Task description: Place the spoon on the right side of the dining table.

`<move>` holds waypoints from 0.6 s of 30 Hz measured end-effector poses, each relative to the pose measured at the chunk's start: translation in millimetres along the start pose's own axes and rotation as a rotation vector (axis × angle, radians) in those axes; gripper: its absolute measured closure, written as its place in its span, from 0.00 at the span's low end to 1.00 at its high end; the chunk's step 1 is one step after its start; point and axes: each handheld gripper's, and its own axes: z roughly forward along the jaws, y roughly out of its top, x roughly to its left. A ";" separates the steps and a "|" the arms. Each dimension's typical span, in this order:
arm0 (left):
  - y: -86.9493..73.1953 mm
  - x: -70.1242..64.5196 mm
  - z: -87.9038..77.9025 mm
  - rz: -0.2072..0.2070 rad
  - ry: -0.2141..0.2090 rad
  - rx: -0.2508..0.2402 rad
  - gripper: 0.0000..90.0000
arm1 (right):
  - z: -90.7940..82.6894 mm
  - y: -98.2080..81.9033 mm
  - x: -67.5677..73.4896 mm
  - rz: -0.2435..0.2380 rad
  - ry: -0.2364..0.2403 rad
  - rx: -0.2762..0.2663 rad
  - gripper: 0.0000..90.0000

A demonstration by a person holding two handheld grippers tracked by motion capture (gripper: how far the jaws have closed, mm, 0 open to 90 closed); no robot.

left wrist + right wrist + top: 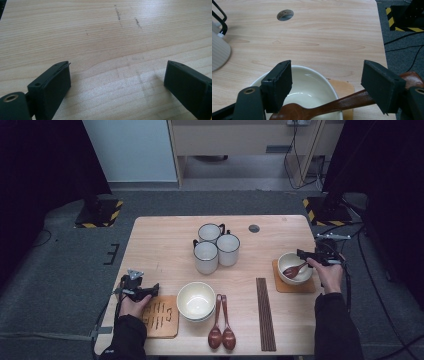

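At the table's right side a cream bowl stands on a wooden coaster. A brown wooden spoon lies in the bowl, its handle leaning over the rim toward my right gripper. In the right gripper view the jaws stand wide apart above the bowl, and the spoon runs beneath them without either pad pressing on it; my right gripper is open. My left gripper hovers at the front left, open over bare tabletop.
Three white mugs cluster at the table's middle back. Stacked cream bowls, two wooden spoons and dark chopsticks lie along the front. A patterned coaster sits by the left hand. A cable hole is in the tabletop.
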 end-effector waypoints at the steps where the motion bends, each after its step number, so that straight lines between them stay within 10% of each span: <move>1: 0.0 0.0 0.0 0.000 0.000 0.000 0.06 | -0.5 0.0 0.1 -0.001 0.001 0.002 0.27; 18: 0.0 -0.1 0.0 0.000 0.000 0.000 0.06 | -9.3 -5.1 -0.2 0.011 0.018 0.024 0.27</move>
